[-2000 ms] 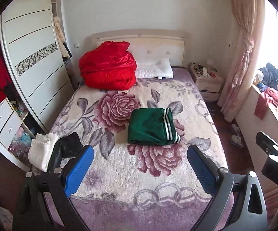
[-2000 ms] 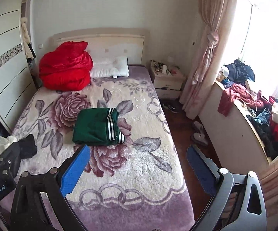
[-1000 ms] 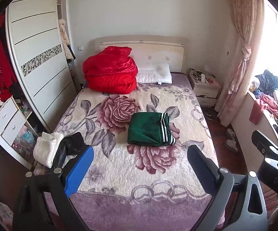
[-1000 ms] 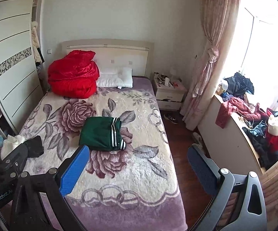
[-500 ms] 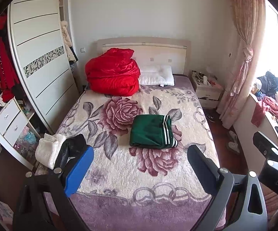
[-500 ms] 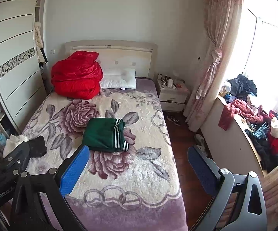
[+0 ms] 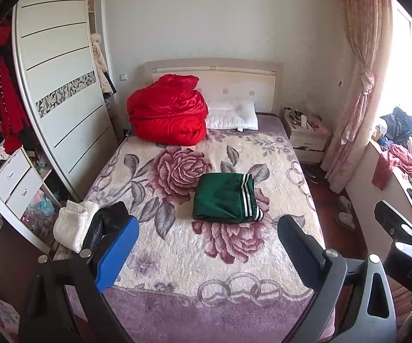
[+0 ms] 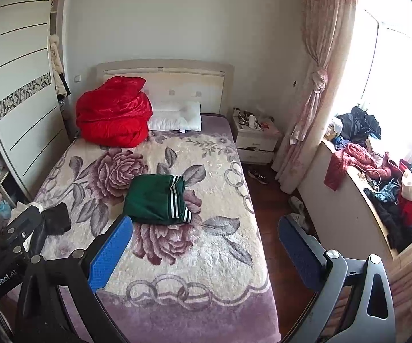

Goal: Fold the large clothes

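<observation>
A folded green garment with white stripes (image 7: 225,197) lies in the middle of the floral bed blanket (image 7: 177,251); it also shows in the right wrist view (image 8: 157,199). My left gripper (image 7: 207,253) is open and empty, held above the foot of the bed, well short of the garment. My right gripper (image 8: 204,253) is open and empty, over the bed's near right edge. A black garment (image 7: 107,220) and a white folded towel (image 7: 74,224) lie at the bed's left edge.
A red duvet (image 7: 169,117) and white pillow (image 7: 231,117) lie at the headboard. A wardrobe (image 7: 60,94) stands left, a nightstand (image 7: 306,140) right. A ledge with piled clothes (image 8: 383,185) runs along the window. Shoes (image 8: 296,204) lie on the wooden floor.
Both grippers have drawn back and up from the bed, so the green garment looks smaller and farther. Both stay open and empty.
</observation>
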Tool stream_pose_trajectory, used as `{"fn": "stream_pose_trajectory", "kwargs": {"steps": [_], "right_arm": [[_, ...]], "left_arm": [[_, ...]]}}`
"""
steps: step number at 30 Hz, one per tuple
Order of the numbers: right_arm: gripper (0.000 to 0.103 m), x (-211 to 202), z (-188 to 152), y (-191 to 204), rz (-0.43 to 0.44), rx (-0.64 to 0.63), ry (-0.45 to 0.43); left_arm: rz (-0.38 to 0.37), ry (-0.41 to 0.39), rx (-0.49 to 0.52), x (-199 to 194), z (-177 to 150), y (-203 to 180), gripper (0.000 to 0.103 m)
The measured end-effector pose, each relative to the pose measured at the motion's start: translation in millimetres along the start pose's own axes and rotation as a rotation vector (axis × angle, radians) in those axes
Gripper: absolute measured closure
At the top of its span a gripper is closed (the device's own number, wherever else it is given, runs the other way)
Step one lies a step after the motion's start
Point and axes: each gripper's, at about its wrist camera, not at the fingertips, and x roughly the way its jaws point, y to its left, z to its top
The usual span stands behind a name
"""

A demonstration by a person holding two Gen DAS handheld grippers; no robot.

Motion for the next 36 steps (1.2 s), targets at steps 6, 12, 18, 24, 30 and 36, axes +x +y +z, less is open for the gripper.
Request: {"fn": "stream_pose_trajectory", "kwargs": {"steps": [6, 12, 18, 24, 30, 36], "right_arm": [[0.0, -5, -9, 3, 0.002, 0.008, 0.006], [0.0, -11, -16, 4, 0.001, 0.015, 0.009], [0.0, -17, -22, 7, 0.002, 0.028, 0.011], [0.0, -18, -22, 9, 0.006, 0.027, 0.012], [0.0, -19, -23, 13, 0.008, 0.024, 0.016], [0.0, -24, -26, 17, 0.006, 0.028, 0.013]], "left_arm": [[0.005, -0.008, 0.0, -5, 1, 1, 0.004], [0.01, -0.009, -0.001, -7, 0, 1, 0.004], [0.017, -0.013, -0.006, -10, -1, 4, 0.004], [0.026, -0.02, -0.002, -12, -2, 4, 0.004], [0.029, -0.027, -0.006, -15, 0, 4, 0.004], [0.028, -0.026, -0.004, -15, -1, 4, 0.004]]}}
